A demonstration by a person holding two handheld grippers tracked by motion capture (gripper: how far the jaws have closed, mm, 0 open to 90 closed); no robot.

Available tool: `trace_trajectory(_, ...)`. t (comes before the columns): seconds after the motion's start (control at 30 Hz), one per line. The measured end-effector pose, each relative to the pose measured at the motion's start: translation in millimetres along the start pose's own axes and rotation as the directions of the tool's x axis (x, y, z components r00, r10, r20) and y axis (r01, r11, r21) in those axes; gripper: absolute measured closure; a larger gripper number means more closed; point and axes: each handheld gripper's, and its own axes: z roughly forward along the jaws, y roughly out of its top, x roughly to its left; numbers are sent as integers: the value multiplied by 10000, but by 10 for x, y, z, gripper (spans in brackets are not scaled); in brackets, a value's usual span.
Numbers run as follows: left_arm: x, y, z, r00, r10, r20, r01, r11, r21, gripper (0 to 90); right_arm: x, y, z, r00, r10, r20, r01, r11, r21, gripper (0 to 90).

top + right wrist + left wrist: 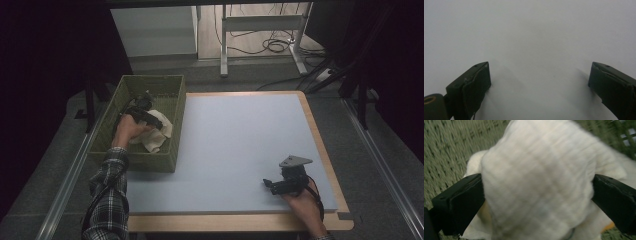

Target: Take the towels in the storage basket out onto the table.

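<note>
The person's left hand [129, 127], its forearm in a plaid flannel sleeve [107, 200], reaches forward into the one olive-green woven rectangular basket [172, 137] that sits on the left edge of the table. The left gripper [148, 117] it holds is down inside the basket, over the single cream-white knitted cloth [159, 137] bunched against the basket's right wall. In the left gripper view the two black jaws stand wide apart with the cloth [539, 182] bulging between them and touching both, so they bracket it; whether they squeeze it firmly I cannot tell.

The right hand [304, 205] rests low at the near right corner of the pale blue-grey mat [235, 145] on the wooden-edged table [320, 140], its right gripper [270, 184] pointing left just above the mat. Its jaws are spread wide with nothing between them, only bare mat [534, 50] beneath.
</note>
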Motion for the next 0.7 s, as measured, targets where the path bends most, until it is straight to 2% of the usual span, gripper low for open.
trace_trajectory(0.07,40,1,38,9996,-270,-7,270,9996,114,0,0,0,0,10000,-1,-1,1,10000,-2,44)
trace_trajectory(0.17,79,4,96,9989,-407,-214,417,9979,503,0,0,0,0,10000,1,-2,-1,10000,-2,43)
trace_trajectory(0.23,102,9,120,9982,-575,-187,586,9960,677,0,0,0,0,10000,2,-1,-2,10000,-1,43)
trace_trajectory(0.3,114,7,145,9976,-670,-167,682,9941,840,13,0,0,0,10000,1,-1,-1,10000,-3,43)
trace_trajectory(0.37,112,-4,187,9979,-646,-84,651,9898,1266,45,0,0,0,10000,2,-2,-2,10000,-4,43)
trace_trajectory(0.4,86,-10,201,9989,-472,-57,475,9874,1511,90,1,0,0,10000,3,-2,-3,10000,-3,43)
trace_trajectory(0.43,86,-10,201,9989,-472,-57,475,9874,1511,138,1,0,0,10000,3,-2,-3,10000,-3,43)
trace_trajectory(0.47,52,-13,164,9996,-255,122,234,9881,1521,220,0,-1,0,10000,-1,1,1,10000,-4,43)
trace_trajectory(0.57,30,-28,150,9999,-91,97,74,9870,1604,372,0,0,0,10000,-1,-1,1,10000,-4,43)
trace_trajectory(0.6,14,-34,116,9996,56,259,-96,9877,1561,473,1,0,0,10000,1,0,-1,10000,-2,43)
trace_trajectory(0.63,14,-34,116,9996,56,259,-96,9877,1561,573,1,0,0,10000,1,0,-1,10000,-2,43)
trace_trajectory(0.67,-7,-36,104,9996,270,115,-285,9867,1602,573,1,0,0,10000,0,0,0,10000,-3,43)
trace_trajectory(0.7,-18,-37,97,9995,295,148,-315,9865,1609,690,0,0,0,10000,2,-1,-2,10000,-3,43)
